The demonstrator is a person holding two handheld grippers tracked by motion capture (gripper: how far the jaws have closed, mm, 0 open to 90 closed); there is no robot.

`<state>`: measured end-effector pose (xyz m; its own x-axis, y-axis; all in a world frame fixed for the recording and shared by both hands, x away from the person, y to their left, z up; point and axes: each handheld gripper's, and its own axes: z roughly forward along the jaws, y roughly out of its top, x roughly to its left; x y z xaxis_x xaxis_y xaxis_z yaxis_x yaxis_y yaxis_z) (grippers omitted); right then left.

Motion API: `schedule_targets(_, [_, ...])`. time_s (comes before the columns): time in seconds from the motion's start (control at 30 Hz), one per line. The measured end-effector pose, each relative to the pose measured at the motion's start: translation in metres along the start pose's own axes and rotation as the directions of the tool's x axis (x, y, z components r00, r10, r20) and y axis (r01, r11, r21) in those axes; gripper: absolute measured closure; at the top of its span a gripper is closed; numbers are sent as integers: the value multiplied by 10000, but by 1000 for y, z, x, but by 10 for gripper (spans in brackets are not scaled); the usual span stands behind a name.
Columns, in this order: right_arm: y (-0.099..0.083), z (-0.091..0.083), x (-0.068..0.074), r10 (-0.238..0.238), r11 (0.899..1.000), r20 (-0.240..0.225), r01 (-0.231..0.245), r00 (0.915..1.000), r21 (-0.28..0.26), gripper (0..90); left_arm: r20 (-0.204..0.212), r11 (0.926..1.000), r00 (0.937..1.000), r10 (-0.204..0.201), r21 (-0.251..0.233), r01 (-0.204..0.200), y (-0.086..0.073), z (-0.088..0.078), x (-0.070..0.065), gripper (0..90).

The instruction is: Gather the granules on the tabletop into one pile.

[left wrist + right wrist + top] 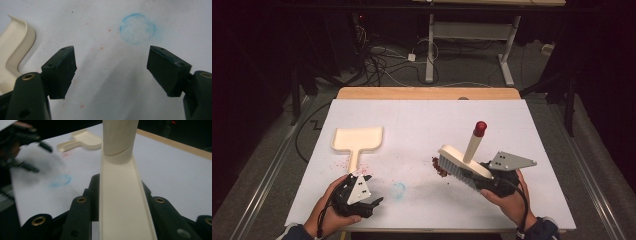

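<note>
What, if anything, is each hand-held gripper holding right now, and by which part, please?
The right hand-held gripper clamps the brush by its cream head block, below the handle. The left hand-held gripper is open, holding nothing.

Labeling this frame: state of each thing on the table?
Left hand-held gripper: open, empty, beside the dustpan handle.
Right hand-held gripper: shut on the brush.
Brush: held, bristles down at the red crumbs.
Dustpan: lying flat, not held.
Blue ring mark: uncovered on the sheet.
</note>
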<state>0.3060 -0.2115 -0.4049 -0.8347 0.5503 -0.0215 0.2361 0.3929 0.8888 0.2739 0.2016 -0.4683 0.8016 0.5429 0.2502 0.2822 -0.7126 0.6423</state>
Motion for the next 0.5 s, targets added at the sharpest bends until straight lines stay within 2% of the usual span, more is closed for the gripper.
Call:
schedule_targets(0.07, [-8, -2, -1, -509, 9985, -504, 520, 9974, 192, 676, 26, 10000, 10000, 15, 47, -15, 0, 1, 0, 227])
schedule_targets(0.1, [-13, -2, -2, -705, 9974, -753, 715, 9947, 95, 676, 14, 10000, 10000, 19, 56, -19, 0, 1, 0, 227])
schedule_targets(0.17, [-20, 1, -5, -797, 9966, -1447, 815, 9863, 70, 676, 24, 10000, 10000, 28, 57, -29, 1, 2, 0, 227])
schedule_targets(0.23, [-25, 5, -6, -1084, 9938, -2047, 1115, 9728, 34, 676, 33, 9999, 10000, 58, 90, -58, 1, 2, -1, 227])
schedule_targets(0.3, [-28, 9, -5, -1388, 9889, -2738, 1481, 9517, 135, 676, 57, 9999, 10000, 46, 107, -47, 1, 2, 0, 227])
schedule_targets(0.37, [-29, 14, -4, -1618, 9831, -3027, 1799, 9393, 327, 676, 83, 9999, 10000, 43, 121, -44, 0, 3, 0, 227])
schedule_targets(0.4, [-30, 17, -4, -1712, 9797, -3086, 1949, 9357, 476, 676, 90, 9999, 9999, 47, 123, -48, 0, 3, 0, 227])
schedule_targets(0.5, [-34, 24, -8, -1774, 9748, -2914, 2085, 9400, 791, 677, 125, 9999, 9999, 83, 149, -85, 0, 3, -1, 227])
